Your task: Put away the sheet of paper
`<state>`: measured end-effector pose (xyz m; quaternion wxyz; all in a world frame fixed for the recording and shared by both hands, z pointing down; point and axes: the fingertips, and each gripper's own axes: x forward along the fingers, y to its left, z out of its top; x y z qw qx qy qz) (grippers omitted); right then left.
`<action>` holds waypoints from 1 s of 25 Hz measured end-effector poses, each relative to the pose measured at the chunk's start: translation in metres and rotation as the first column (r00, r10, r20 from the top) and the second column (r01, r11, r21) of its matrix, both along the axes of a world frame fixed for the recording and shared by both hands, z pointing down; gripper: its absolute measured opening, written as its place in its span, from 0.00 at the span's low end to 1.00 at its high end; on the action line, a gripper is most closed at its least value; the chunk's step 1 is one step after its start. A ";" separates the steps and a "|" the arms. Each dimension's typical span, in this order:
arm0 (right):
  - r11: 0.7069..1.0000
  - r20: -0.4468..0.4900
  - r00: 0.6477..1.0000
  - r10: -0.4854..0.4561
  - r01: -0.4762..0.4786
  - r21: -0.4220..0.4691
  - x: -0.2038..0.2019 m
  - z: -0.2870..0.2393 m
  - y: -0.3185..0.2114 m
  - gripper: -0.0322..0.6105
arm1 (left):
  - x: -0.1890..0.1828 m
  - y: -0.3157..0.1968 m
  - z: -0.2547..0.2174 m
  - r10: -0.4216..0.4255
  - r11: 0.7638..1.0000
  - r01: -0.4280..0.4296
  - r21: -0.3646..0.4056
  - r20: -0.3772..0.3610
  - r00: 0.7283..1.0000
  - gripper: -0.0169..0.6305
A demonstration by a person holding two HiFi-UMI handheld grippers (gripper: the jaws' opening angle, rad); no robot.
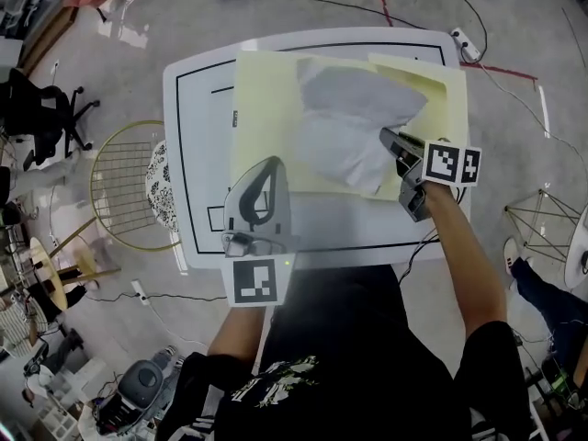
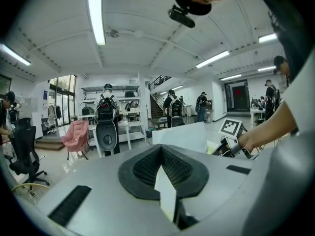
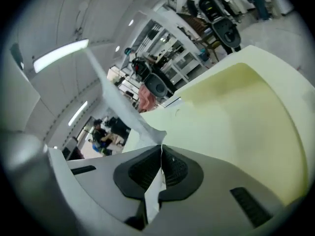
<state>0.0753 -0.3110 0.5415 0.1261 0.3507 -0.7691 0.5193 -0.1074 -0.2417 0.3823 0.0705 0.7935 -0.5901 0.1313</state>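
A: Head view?
B: Paper [image 1: 354, 122] hangs crumpled over the open folder [image 1: 266, 99] on the table [image 1: 197, 108]. Jaw states are unclear here.
A: Left gripper view?
B: Left gripper [image 2: 161, 173] is clamped on the folder's thin edge.
A: Right gripper view?
B: Right gripper [image 3: 161, 154] pinches the paper's edge. The folder is cut off.

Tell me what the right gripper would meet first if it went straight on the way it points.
Most likely the open yellow folder: the right gripper, fingers shut on the sheet of paper, points at its inner face. How far off it lies is unclear.
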 end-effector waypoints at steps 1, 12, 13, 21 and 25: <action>0.999 -0.028 0.998 -0.053 0.054 0.009 -0.005 0.004 0.000 0.05 | 0.001 0.000 0.000 -0.004 1.000 0.004 -0.002 0.000 1.000 0.03; 0.914 -0.150 0.902 -0.406 0.398 -0.076 -0.057 0.067 0.011 0.05 | 0.006 -0.004 0.011 -0.024 0.999 0.025 -0.028 0.020 1.000 0.03; 0.907 -0.166 0.892 -0.421 0.413 -0.082 -0.056 0.071 0.012 0.05 | 0.006 -0.005 0.012 -0.026 0.999 0.026 -0.031 0.019 0.999 0.03; 0.947 -0.230 0.918 -0.323 0.312 -0.082 -0.039 0.078 -0.002 0.05 | 0.005 -0.006 0.015 -0.020 0.999 0.020 -0.027 0.015 1.000 0.03; 0.952 -0.253 0.918 -0.305 0.295 -0.075 -0.019 0.075 -0.005 0.05 | 0.013 -0.007 0.010 -0.005 1.000 0.006 -0.013 0.018 1.000 0.03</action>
